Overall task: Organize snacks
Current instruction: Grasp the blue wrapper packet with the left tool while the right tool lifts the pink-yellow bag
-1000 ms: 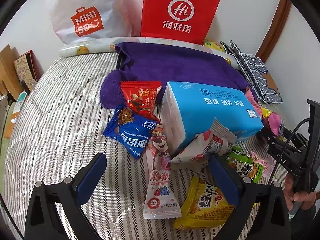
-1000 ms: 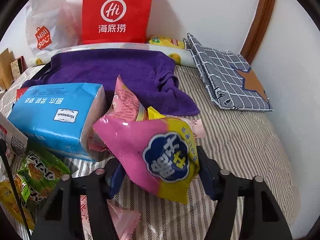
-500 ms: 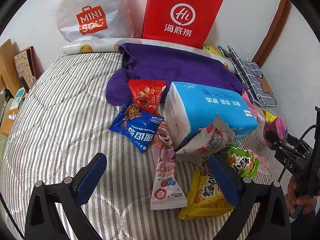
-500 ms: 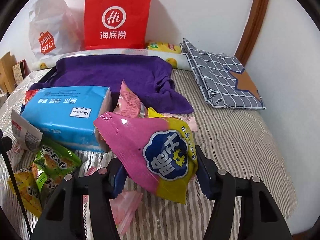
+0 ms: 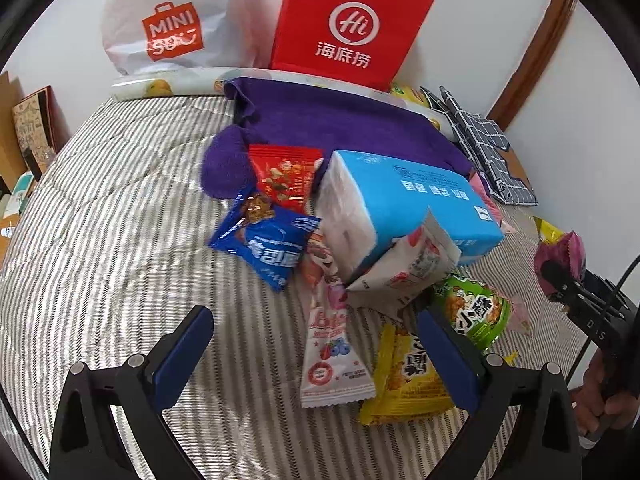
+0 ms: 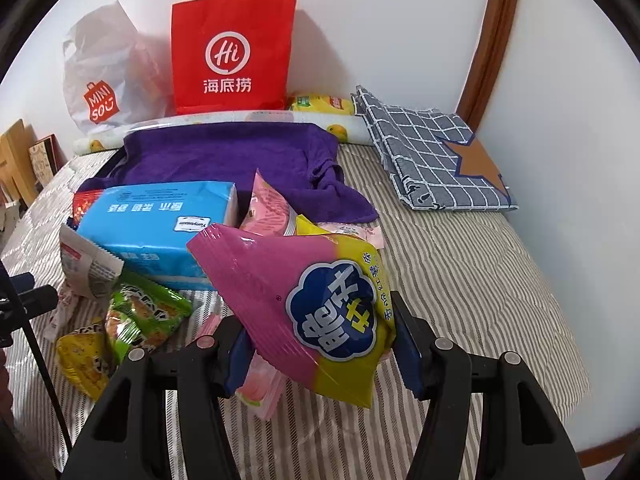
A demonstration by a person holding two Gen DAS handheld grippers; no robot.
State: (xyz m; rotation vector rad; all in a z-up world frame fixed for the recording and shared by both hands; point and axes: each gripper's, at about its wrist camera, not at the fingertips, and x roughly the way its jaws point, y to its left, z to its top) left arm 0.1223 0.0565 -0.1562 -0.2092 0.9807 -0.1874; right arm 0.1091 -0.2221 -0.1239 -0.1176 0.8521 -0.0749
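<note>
My right gripper (image 6: 320,340) is shut on a pink and yellow snack bag (image 6: 308,300), held clear of the striped bed; the same bag (image 5: 560,256) shows at the right edge of the left wrist view. My left gripper (image 5: 316,344) hangs open above a pile of snacks: a white strawberry packet (image 5: 334,356), a yellow bag (image 5: 404,384), a green bag (image 5: 474,316), a blue cookie packet (image 5: 268,244), a red packet (image 5: 286,176) and a white wrapper (image 5: 412,268). They lie around a blue tissue pack (image 5: 404,204). Nothing is between the left fingers.
A purple towel (image 6: 240,160) lies behind the pile. A red paper bag (image 6: 230,56) and a white plastic bag (image 6: 104,80) stand against the back wall. A checked grey cloth (image 6: 432,156) lies at the far right. A hand (image 5: 600,396) holds the right gripper.
The right gripper has lifted the pink and yellow bag higher and drawn back a little from the pile. The left view has shifted slightly, its jaws still wide.
</note>
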